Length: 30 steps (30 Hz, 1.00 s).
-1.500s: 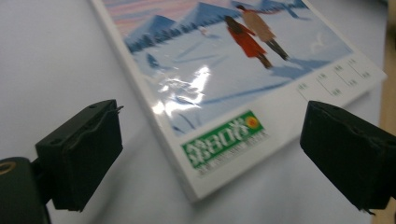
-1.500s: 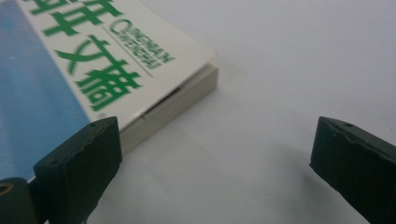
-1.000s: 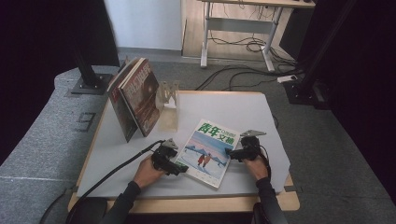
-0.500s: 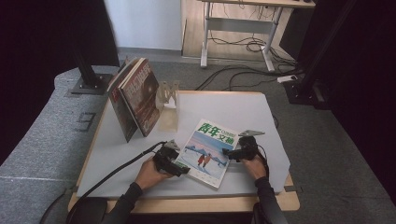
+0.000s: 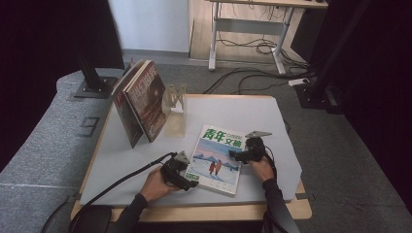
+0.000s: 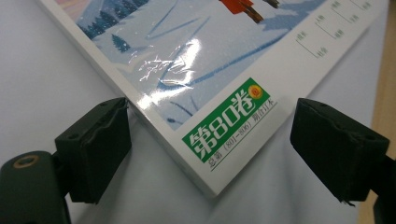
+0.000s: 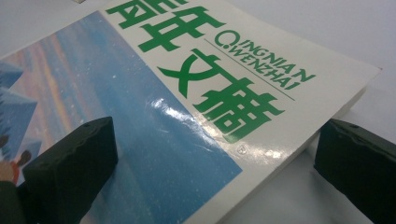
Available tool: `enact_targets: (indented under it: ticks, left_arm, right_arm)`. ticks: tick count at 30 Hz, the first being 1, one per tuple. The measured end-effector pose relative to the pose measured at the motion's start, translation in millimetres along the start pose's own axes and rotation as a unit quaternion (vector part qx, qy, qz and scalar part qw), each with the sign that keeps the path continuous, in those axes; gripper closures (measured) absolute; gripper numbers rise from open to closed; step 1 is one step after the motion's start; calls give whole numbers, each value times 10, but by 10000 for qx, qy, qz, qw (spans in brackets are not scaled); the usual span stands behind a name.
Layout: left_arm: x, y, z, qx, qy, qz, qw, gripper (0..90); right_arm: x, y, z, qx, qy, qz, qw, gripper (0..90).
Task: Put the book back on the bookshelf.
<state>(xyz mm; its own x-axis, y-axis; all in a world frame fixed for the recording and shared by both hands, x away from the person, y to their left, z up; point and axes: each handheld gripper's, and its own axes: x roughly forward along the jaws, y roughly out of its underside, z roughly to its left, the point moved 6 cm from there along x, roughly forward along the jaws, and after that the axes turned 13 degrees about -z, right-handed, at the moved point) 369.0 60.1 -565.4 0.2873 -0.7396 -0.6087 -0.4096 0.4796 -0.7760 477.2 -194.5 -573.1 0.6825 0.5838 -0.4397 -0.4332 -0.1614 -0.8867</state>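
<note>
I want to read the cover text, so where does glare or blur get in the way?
Left gripper view: a white glare patch on the magazine cover above the green label, which stays legible. Right gripper view: small glints by the green title; near jaws soft. High view: dim, with small print too tiny to read.

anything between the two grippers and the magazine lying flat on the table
Nothing visible. The left gripper straddles a corner of the glossy snow-scene magazine with open jaws; the right gripper has open jaws around its right edge.
</note>
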Motion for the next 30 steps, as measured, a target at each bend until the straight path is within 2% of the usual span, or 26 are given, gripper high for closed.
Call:
enact_targets:
  ticks: [9,15,22,26,30]
  left_arm:
    - [3,6,-116,-77,352,-10,9993,129]
    - [26,2,-212,-111,621,-34,9980,142]
    - [83,-9,-347,87,730,40,9973,141]
    - [82,-9,-344,224,762,89,9968,144]
    - [51,-66,-286,216,715,-118,9971,154]
  right_arm:
    - [125,-68,-27,-28,-43,6,10000,0]
    - [216,-117,-40,-59,-78,19,10000,0]
    - [315,-168,-31,-101,-88,12,9999,0]
    - [333,-178,-34,-116,-99,-4,9999,0]
    - [312,-177,-16,-158,-74,11,9998,0]
